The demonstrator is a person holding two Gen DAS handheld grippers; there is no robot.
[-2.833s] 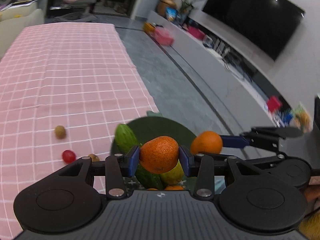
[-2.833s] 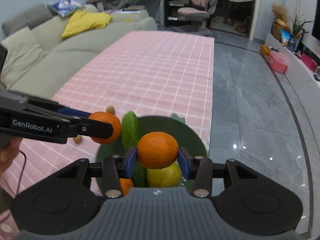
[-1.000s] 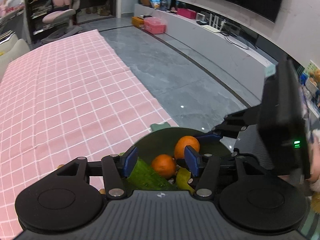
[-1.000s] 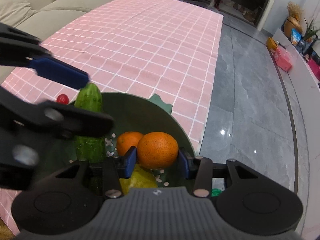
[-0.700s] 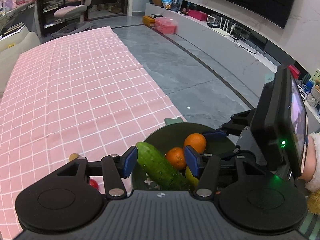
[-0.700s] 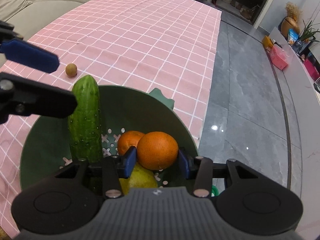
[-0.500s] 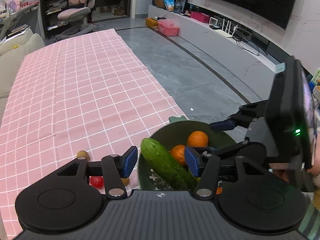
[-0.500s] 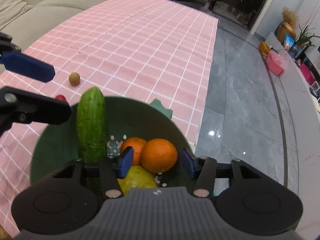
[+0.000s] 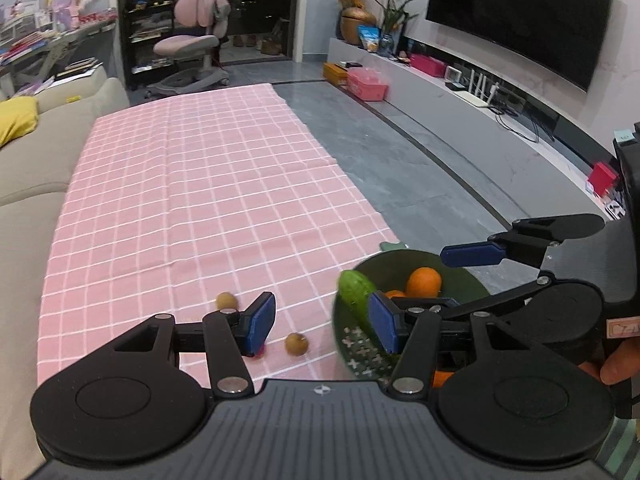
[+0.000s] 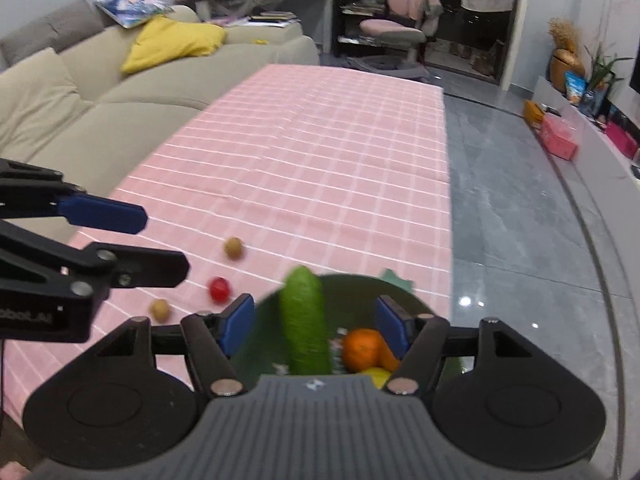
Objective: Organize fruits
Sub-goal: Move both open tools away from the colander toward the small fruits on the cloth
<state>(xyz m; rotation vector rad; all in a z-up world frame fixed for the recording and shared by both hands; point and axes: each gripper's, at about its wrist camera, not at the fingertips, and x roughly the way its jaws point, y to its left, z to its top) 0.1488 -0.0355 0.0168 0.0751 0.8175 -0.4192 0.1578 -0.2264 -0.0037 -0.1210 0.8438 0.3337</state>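
Note:
A dark green bowl (image 9: 466, 276) (image 10: 260, 332) sits at the near right edge of the pink checked tablecloth (image 9: 208, 200). It holds a cucumber (image 9: 356, 292) (image 10: 304, 320), oranges (image 9: 424, 280) (image 10: 362, 350) and a yellow fruit (image 10: 378, 376). Two small brown fruits (image 9: 227, 301) (image 9: 296, 344) and a red one (image 10: 220, 289) lie loose on the cloth left of the bowl. My left gripper (image 9: 322, 322) is open and empty above the loose fruits. My right gripper (image 10: 316, 324) is open and empty above the bowl.
A beige sofa (image 10: 60, 120) with a yellow cushion runs along the cloth's left side. Grey tiled floor (image 10: 520, 220) lies right of the table edge. A pink chair (image 9: 192, 46) and shelves stand at the far end.
Both grippers let go of their oranges, which now lie in the bowl. Both have since pulled up and back, jaws wider; the left has swung left over the loose fruits.

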